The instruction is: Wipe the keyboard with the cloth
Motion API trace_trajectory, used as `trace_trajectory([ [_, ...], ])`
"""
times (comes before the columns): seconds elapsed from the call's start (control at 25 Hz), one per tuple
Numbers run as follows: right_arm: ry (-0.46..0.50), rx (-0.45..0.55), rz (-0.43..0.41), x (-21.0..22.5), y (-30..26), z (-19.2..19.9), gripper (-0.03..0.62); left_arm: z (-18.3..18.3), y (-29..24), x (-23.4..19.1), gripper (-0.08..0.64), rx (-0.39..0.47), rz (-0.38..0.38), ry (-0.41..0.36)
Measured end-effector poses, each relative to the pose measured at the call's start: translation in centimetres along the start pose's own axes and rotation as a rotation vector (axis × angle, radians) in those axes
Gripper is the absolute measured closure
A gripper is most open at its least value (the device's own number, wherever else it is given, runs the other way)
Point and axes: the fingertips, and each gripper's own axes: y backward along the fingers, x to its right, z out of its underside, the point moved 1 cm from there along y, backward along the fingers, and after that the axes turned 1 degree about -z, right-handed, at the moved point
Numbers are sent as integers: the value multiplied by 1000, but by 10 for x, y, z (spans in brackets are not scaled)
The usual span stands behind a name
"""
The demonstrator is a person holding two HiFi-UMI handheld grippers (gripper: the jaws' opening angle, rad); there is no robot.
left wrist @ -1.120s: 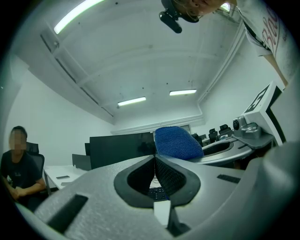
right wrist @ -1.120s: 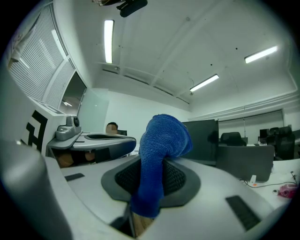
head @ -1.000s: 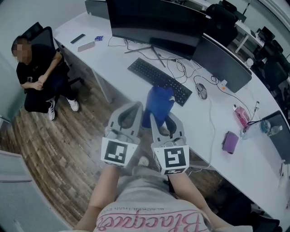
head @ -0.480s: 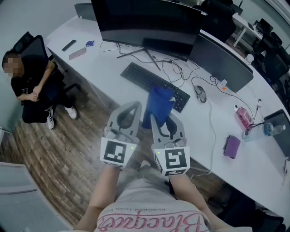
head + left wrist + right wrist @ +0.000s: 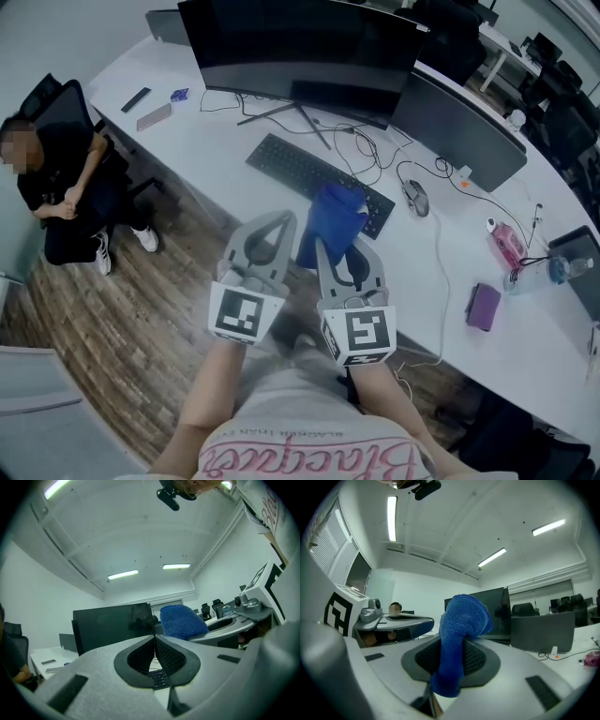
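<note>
A black keyboard (image 5: pixel 295 170) lies on the white desk (image 5: pixel 225 141) in front of a wide dark monitor (image 5: pixel 300 52). My right gripper (image 5: pixel 330 240) is shut on a blue cloth (image 5: pixel 330 220), which stands up from its jaws and overlaps the keyboard's right end in the head view. In the right gripper view the blue cloth (image 5: pixel 458 639) is pinched between the pads and bulges above them. My left gripper (image 5: pixel 277 221) is shut with nothing in it, just left of the right one; its tips (image 5: pixel 154 638) meet, and a few keyboard keys (image 5: pixel 157 678) show below them.
A mouse (image 5: pixel 416 196) and cables lie right of the keyboard. A second monitor (image 5: pixel 459 122), a purple object (image 5: pixel 482 307), a pink bottle (image 5: pixel 504 249) and a water bottle (image 5: pixel 553 269) stand further right. A seated person (image 5: pixel 56 187) is at the left on the wood floor.
The view has shifted slightly toward the desk. Both grippers hold the same pose, side by side, with the cloth still gripped in the right one.
</note>
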Motion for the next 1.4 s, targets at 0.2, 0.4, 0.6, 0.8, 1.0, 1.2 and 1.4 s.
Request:
trace_trajectory([
  [0.2, 1, -2, 39, 4, -25, -2, 505, 3, -14, -22, 554, 30, 30, 9],
  [0.4, 13, 0, 72, -4, -68, -9, 505, 13, -30, -63, 554, 36, 62, 25],
  [0.6, 21, -21, 112, -16, -114, -8, 505, 27, -47, -109, 554, 29, 108, 20],
  [0.8, 34, -43, 139, -28, -157, -4, 505, 43, -64, -151, 554, 18, 148, 5],
  [1.0, 25, -64, 176, -34, -198, 2, 505, 62, -82, -188, 554, 9, 193, 23],
  [1.2, 13, -111, 201, -32, -237, 15, 505, 86, -103, -219, 554, -13, 250, 34],
  [1.4, -16, -161, 223, -27, -279, 32, 505, 114, -122, -247, 554, -52, 296, 75],
])
